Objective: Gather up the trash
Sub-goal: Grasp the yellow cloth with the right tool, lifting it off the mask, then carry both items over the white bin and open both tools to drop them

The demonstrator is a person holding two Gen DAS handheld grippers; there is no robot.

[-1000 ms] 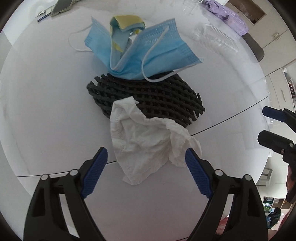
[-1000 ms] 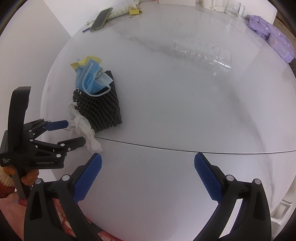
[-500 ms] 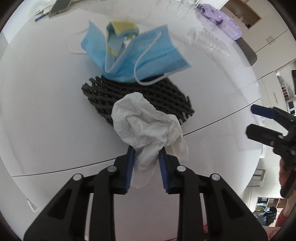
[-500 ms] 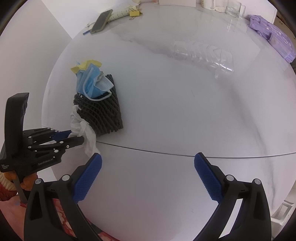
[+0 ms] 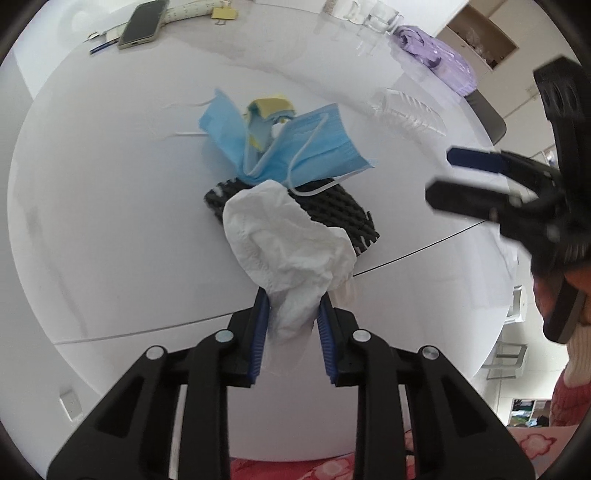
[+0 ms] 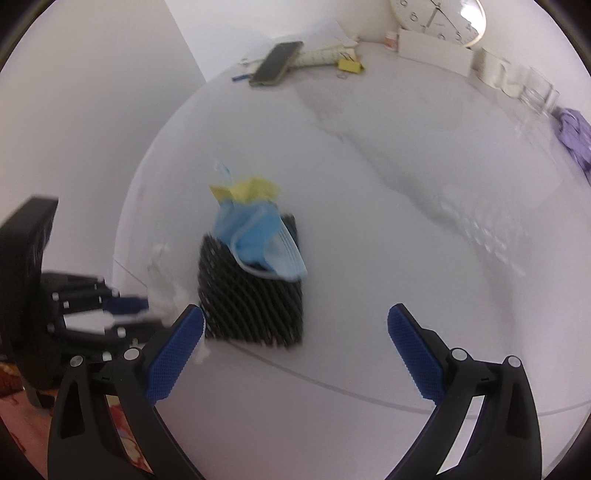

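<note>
Two claws are working over a white round table (image 5: 110,229), and both are mine, one in each hand. My left claw (image 5: 291,328) is pinching a crumpled white tissue (image 5: 291,243) between its blue pads; the jaws are standing close together with the tissue's lower tail bunched between them, and the rest of the tissue is billowing above the pads, in front of a black mesh sleeve (image 5: 332,210) lying on the table. A blue face mask (image 5: 317,147) is resting on the sleeve's far end, with a scrap of yellow paper (image 5: 271,107) tucked into it. My right claw (image 6: 295,332) is hanging with its jaws spread wide and nothing between them, and the black mesh sleeve (image 6: 251,306) is lying just beyond its left pad, the mask (image 6: 262,240) draped on top.

Farther off, a phone (image 5: 142,22), a clear ribbed plastic piece (image 5: 410,110) and a purple cloth (image 5: 436,59) are sitting on the table; no bin is showing in either view.

As I judge it, I am carrying out the lift of the tissue. To do it well I am keeping the pinch firm, since tissue is light and slips easily, and raising it straight so the loose upper part is not dragging the mask's white ear loop (image 5: 306,192), which is lying just beside it. The right claw looks well placed for the sleeve, provided it is not crossing the left one's path.
</note>
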